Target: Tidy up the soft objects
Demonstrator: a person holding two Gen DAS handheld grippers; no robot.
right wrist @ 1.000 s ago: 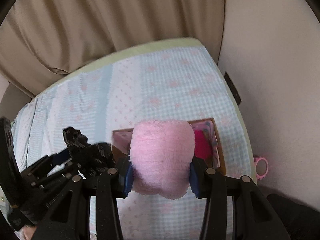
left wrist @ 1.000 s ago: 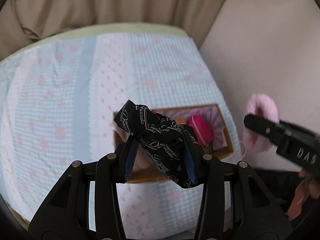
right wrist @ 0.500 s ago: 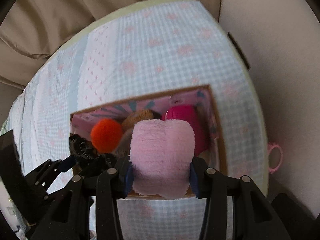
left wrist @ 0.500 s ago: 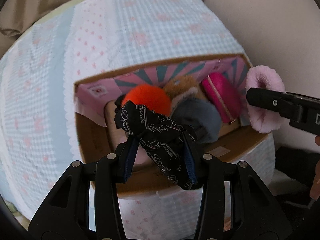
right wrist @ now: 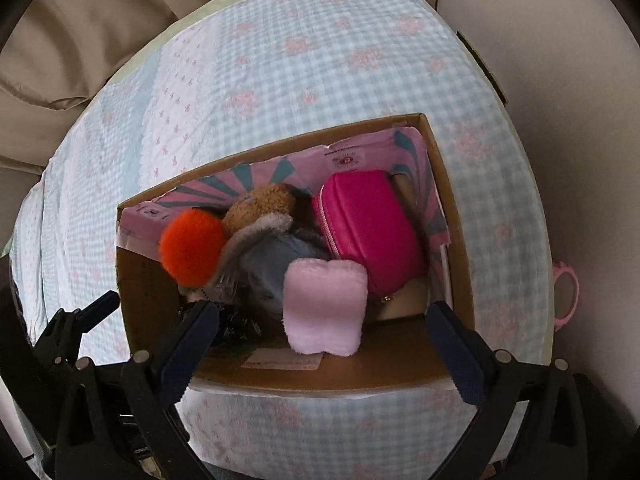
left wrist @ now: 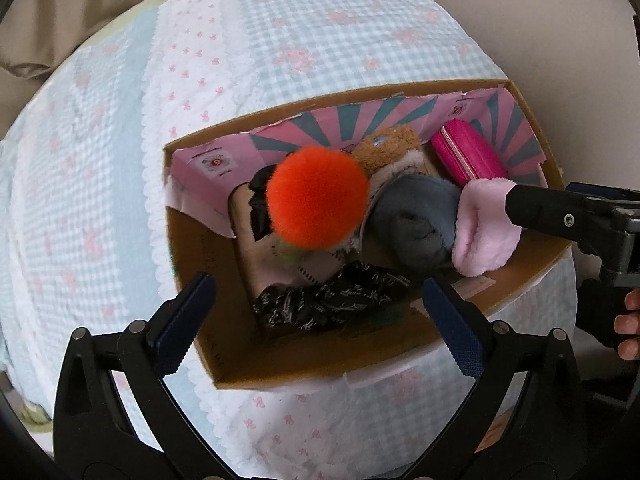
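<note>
Both views look steeply down from close above into the same cardboard box (left wrist: 320, 360) on a checked bedspread (left wrist: 100, 200), each framed at the bottom by its own spread fingers. The left wrist view sits toward the box's left near corner; the right wrist view hangs nearer its right side, perhaps slightly higher. They share the orange pompom (left wrist: 316, 196), pink plush (right wrist: 324, 308) and magenta pouch (right wrist: 372, 228). Each view catches the other gripper at its edge.

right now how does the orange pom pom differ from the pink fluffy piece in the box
The orange pom pom is a vivid round ball perched on the pile at the box's left. The pink fluffy piece is pale, blocky and creased, lying nearer the front wall. Both are fuzzy and inside the cardboard box.
</note>
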